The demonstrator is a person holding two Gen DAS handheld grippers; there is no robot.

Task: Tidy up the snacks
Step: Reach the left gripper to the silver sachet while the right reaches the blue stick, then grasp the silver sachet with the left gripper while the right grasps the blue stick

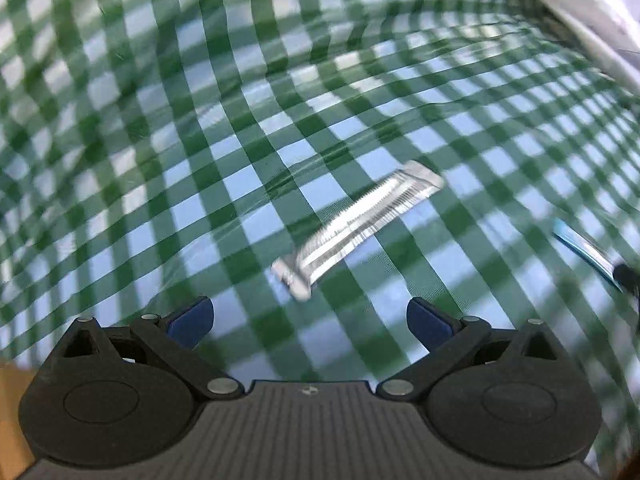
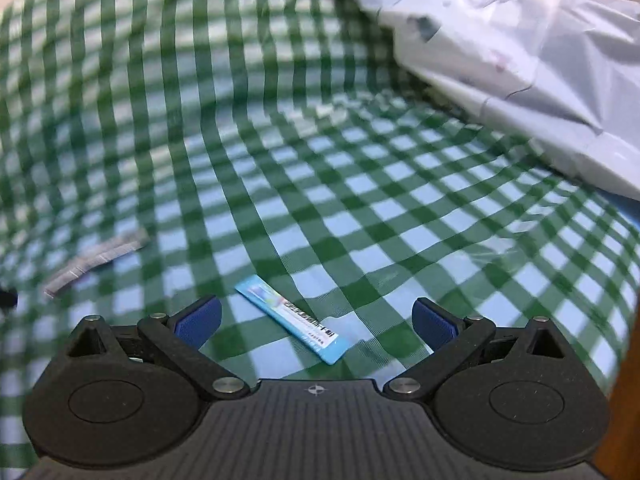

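Note:
A silver stick sachet (image 1: 356, 224) lies flat on the green-and-white checked cloth, just ahead of my left gripper (image 1: 310, 320), which is open and empty with its blue pads either side. The same sachet shows far left in the right wrist view (image 2: 96, 258). A light blue stick sachet (image 2: 292, 318) lies on the cloth between the open fingers of my right gripper (image 2: 316, 320), which holds nothing. The blue sachet also shows at the right edge of the left wrist view (image 1: 584, 250).
A white plastic bag (image 2: 520, 60) lies crumpled at the back right; its edge shows in the left wrist view (image 1: 588, 12). The checked tablecloth (image 2: 240, 140) is wrinkled. A brown wooden edge (image 2: 624, 380) shows at the right.

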